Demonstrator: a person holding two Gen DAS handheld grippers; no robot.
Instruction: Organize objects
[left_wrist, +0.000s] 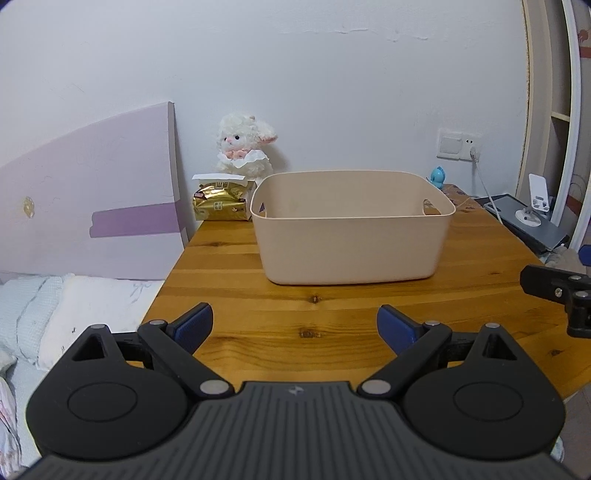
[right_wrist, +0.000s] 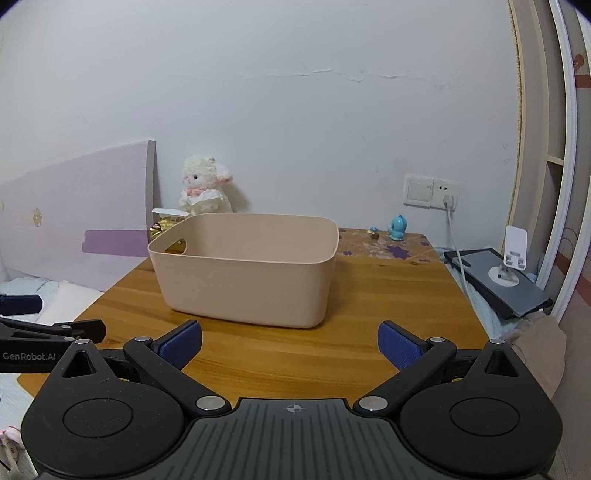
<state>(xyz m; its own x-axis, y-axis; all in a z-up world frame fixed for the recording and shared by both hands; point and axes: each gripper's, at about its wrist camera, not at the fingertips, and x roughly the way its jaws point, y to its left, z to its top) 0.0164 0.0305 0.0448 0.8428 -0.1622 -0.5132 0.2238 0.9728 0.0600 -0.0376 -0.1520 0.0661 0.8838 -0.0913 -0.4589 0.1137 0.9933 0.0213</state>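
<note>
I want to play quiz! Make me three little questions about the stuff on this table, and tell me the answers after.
1. True or false: the left claw and the right claw are both open and holding nothing.
2. What fluffy toy sits by the wall behind the beige bin?
3. Pick one. The blue figurine stands on: A) the bin's rim, B) the patterned surface at the back right, C) the bed.

Key
1. True.
2. A white plush lamb, above a gold packet.
3. B.
</note>
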